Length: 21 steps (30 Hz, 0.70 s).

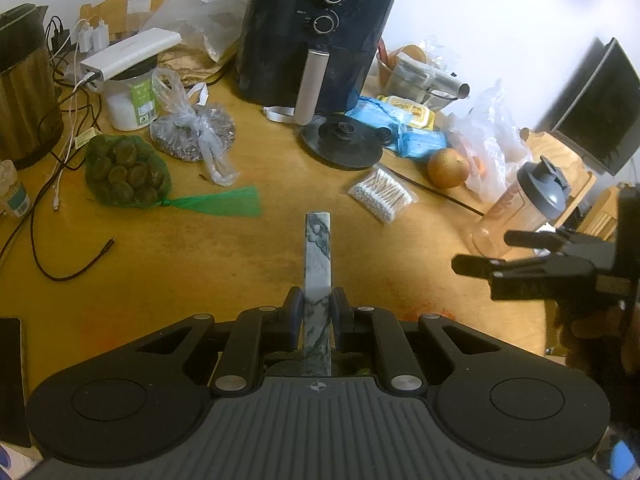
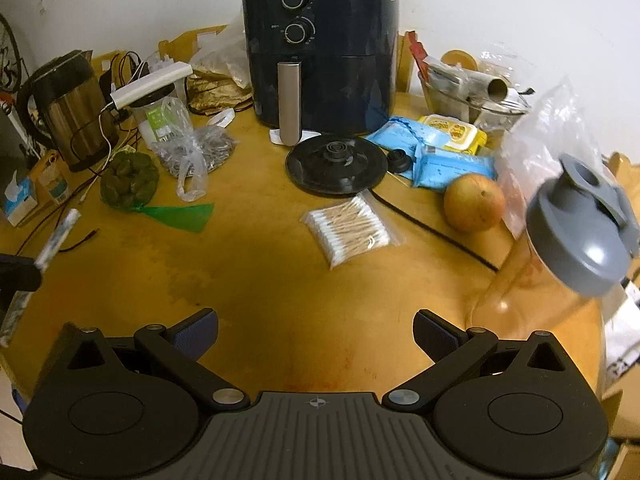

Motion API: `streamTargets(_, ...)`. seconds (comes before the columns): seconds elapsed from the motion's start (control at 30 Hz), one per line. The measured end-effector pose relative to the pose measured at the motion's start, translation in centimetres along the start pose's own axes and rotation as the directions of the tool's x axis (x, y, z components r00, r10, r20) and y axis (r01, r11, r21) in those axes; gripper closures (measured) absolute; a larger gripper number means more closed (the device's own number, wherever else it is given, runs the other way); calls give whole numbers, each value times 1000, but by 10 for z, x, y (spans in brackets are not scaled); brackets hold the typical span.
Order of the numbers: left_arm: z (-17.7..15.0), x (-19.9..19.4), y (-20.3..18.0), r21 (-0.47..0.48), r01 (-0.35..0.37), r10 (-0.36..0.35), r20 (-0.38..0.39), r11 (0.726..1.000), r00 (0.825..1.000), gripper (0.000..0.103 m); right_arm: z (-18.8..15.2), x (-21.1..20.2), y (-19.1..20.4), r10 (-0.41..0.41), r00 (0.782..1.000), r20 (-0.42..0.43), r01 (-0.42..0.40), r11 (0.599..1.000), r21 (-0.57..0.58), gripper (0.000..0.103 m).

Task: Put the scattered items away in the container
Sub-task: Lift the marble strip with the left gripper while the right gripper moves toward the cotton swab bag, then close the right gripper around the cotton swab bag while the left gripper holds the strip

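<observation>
Left hand-held gripper [image 1: 315, 308]: jaws closed tight on a marble-patterned stick [image 1: 318, 264], which juts forward from between the blue pads above the desk [image 1: 180, 272].
Right hand-held gripper [image 2: 316, 334]: jaws spread wide with nothing between them, poised over a bare patch of the wooden desk; in the left wrist view it shows at the right edge [image 1: 484, 254].
Stick from the right: the marbled stick [image 2: 56, 238] appears at the far left of the right wrist view, tilted and blurred.
Nearest clutter: a clear bag of cotton swabs [image 2: 348, 228] lies ahead of the open gripper; a shaker bottle with a grey lid [image 2: 576, 236] stands near the desk's right edge, an orange [image 2: 474, 202] just beside it.
Middle ground: a black kettle base [image 2: 336, 164], blue wipe packs [image 2: 444, 164] and a green net bag of round fruit [image 1: 128, 172].
Back of the desk: a dark air fryer [image 2: 320, 52] against the wall, a metal kettle [image 2: 74, 108] to its left.
Container: cannot tell which item on the desk serves as it.
</observation>
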State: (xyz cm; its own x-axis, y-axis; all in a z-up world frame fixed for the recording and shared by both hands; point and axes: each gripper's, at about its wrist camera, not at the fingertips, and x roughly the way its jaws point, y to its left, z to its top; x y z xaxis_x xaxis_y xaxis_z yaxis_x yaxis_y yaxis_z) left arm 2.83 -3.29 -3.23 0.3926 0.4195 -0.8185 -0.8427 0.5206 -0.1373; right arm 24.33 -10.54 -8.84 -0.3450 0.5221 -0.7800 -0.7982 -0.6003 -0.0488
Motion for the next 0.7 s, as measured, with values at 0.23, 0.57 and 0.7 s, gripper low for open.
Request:
streamTargets(0.23, 1, 1, 6, -13, -7, 7, -8, 1000, 1000, 87, 17, 30, -5, -7, 1000, -3, 7, 999, -46, 0)
streamTargets(0.57, 0, 1, 19, -50, -24, 23, -15, 998, 1000, 87, 36, 80, -6, -16, 1000, -15, 14, 993, -119, 0)
streamTargets(0.7, 0, 0, 28, -70, -37, 36, -17, 997, 999, 87, 41, 100, -6, -22, 999, -27, 17, 988, -152, 0)
